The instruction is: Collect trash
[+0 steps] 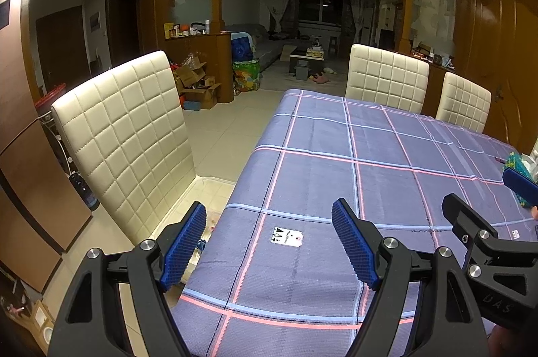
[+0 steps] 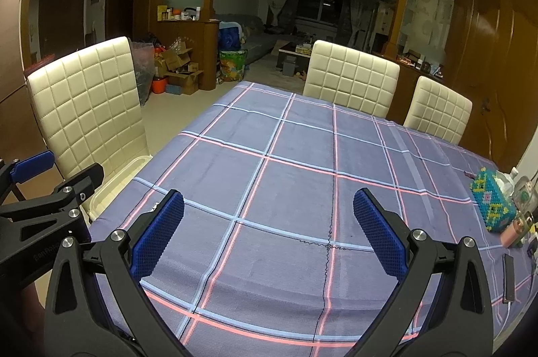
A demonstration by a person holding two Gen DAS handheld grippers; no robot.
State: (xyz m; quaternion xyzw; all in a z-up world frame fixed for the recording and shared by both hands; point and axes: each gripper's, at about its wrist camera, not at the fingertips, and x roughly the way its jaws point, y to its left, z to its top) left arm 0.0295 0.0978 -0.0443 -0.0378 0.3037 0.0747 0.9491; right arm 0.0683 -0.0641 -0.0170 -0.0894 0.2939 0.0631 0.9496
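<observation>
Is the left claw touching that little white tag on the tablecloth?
Apart. In the left wrist view the white tag lies flat on the tablecloth, between the left claw's open fingers, cloth showing both sides.

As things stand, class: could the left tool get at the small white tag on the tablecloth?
Probably yes: the left tool is open, and the white tag lies flat between its fingers with nothing in the way.

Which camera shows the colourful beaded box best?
The right wrist view. The beaded box shows almost whole there, on the tablecloth near the right edge. In the left wrist view only a sliver peeks out at the frame edge, partly behind the other tool's blue finger.
</observation>
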